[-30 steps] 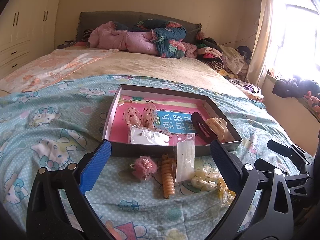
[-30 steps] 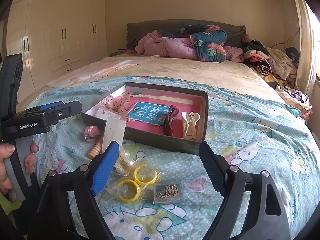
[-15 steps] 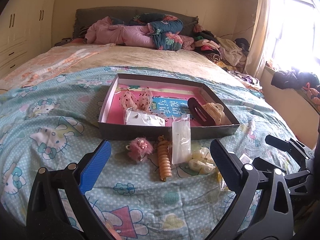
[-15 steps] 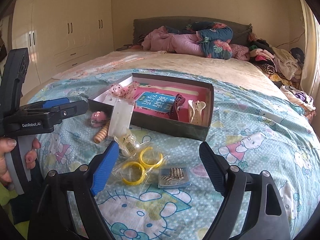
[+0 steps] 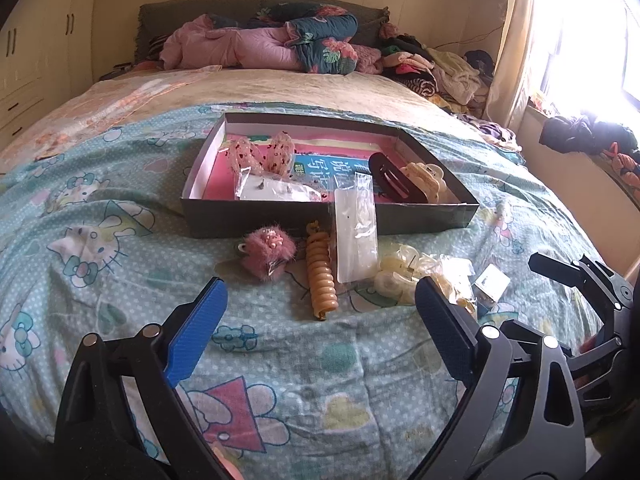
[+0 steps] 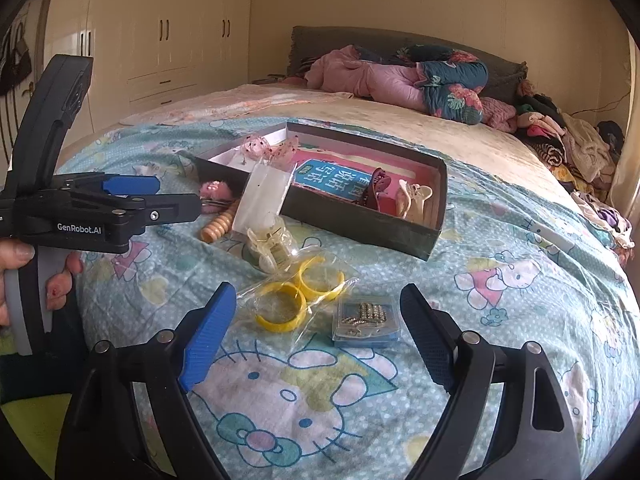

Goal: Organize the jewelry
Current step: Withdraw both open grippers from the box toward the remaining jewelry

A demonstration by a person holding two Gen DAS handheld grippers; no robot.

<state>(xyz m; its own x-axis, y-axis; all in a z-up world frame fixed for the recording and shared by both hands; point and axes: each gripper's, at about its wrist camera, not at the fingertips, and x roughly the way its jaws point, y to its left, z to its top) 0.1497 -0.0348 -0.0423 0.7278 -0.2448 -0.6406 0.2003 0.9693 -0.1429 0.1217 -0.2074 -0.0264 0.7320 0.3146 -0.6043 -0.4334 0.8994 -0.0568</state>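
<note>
The left tool (image 5: 320, 308) stands wide open over the bed's cartoon-cat quilt (image 5: 120, 248) with nothing between its fingers — its jaws have just been closing a little. Just ahead of it, between the fingertips, lies an orange spiral hair tie (image 5: 320, 276); to the left of that sits a fluffy pink hair clip (image 5: 267, 251), and to the right a clear plastic packet (image 5: 356, 232) leans on the front wall of the dark shallow box (image 5: 280, 216). Near the right fingertip lie bagged pale clips (image 5: 404, 276).

The right tool (image 6: 316, 312) is also wide open and holds nothing. Between its fingertips on the quilt lie a clear bag with two yellow bangles (image 6: 298, 296) and, just right of it, a small blue-backed packet of sparkly hair clips (image 6: 366, 316). To its left a hand (image 6: 16, 276) grips the handle of the left tool.

Further off, the box holds a pink spotted bow (image 5: 262, 154), a white earring card (image 5: 272, 191), a blue booklet (image 5: 324, 168), a dark claw clip (image 5: 394, 178) and a cream claw clip (image 5: 426, 174). Beyond — piled bedding and clothes (image 5: 280, 40) at the headboard.
</note>
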